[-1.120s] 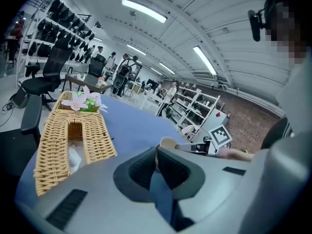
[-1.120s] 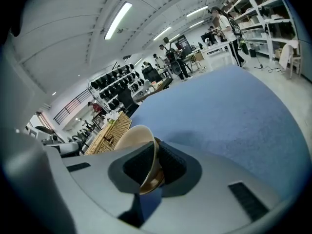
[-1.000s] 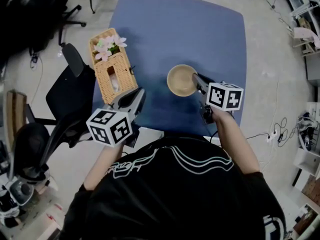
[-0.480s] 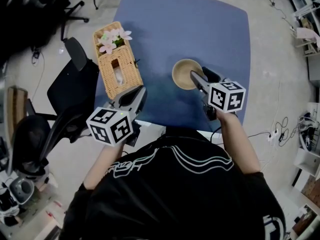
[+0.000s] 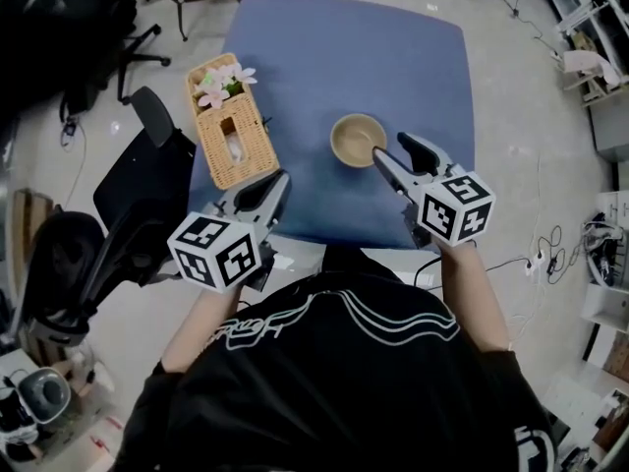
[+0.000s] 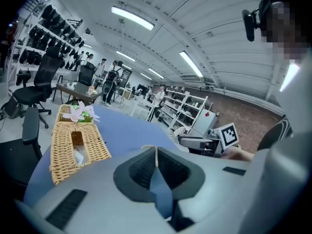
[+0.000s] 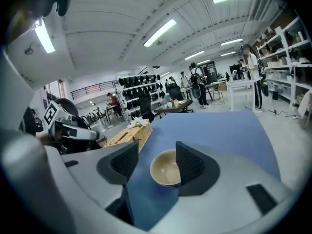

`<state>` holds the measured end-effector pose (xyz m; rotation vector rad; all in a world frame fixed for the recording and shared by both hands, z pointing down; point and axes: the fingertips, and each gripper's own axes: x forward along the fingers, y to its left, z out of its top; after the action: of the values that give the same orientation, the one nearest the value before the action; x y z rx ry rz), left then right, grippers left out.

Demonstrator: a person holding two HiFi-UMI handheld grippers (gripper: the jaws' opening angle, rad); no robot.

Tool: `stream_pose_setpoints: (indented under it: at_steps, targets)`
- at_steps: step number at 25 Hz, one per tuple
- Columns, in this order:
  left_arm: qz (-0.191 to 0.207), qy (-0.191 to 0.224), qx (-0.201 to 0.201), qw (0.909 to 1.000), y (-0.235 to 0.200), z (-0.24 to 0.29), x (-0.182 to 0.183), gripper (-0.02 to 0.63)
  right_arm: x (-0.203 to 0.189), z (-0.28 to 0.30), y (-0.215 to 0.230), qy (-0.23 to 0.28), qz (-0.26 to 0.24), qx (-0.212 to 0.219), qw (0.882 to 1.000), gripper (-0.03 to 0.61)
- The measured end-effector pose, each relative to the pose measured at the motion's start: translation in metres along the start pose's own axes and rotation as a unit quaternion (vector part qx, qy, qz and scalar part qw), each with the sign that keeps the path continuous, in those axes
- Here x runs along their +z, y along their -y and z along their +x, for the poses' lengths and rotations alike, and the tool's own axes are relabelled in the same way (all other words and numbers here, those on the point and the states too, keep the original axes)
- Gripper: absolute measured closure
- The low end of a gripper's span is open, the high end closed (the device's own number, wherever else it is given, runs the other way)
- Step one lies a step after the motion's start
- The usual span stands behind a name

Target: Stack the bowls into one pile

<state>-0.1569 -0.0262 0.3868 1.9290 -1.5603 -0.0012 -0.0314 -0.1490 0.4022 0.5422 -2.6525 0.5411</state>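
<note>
A beige bowl [image 5: 357,139] sits on the blue table [image 5: 324,57]; from above I cannot tell whether others are nested in it. My right gripper [image 5: 391,149] hovers just to its near right. Its jaws have just been opening and now stand wide apart, with nothing held. In the right gripper view the bowl [image 7: 165,168] lies ahead of and below the open gripper [image 7: 156,152], touching neither pad. My left gripper [image 5: 267,191] hangs shut and empty over the table's near left edge. In the left gripper view this gripper [image 6: 156,152] shows its pads pressed together.
A wicker tissue basket [image 5: 228,123] with pink flowers stands on the table's left side, also seen as the basket [image 6: 74,147] in the left gripper view. A black office chair [image 5: 138,180] stands left of the table. Shelves and people fill the far room.
The right gripper let go of the bowl's rim, opened wide, and lifted back towards me. The bowl stays on the table. The left gripper rose a little.
</note>
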Motion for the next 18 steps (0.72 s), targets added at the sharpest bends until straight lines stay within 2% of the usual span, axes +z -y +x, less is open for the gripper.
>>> stream_pose_setpoints:
  at_steps: [4, 6, 12, 18]
  targets:
    - [0.023, 0.02, -0.021, 0.9993, 0.02, -0.018, 0.01, 0.58, 0.02, -0.037, -0.039, 0.047, 0.019, 0.047, 0.998, 0.331]
    - [0.032, 0.03, -0.035, 0.9985, 0.031, -0.028, 0.014, 0.58, 0.026, -0.052, -0.055, 0.065, 0.013, 0.059, 0.996, 0.358]
    - [0.062, 0.056, -0.08, 0.9933, 0.067, -0.05, 0.026, 0.58, 0.033, -0.09, -0.094, 0.103, -0.011, 0.078, 0.992, 0.482]
    - [0.092, 0.077, -0.118, 0.9857, 0.091, -0.058, 0.034, 0.58, 0.04, -0.111, -0.108, 0.151, -0.035, 0.072, 0.985, 0.538]
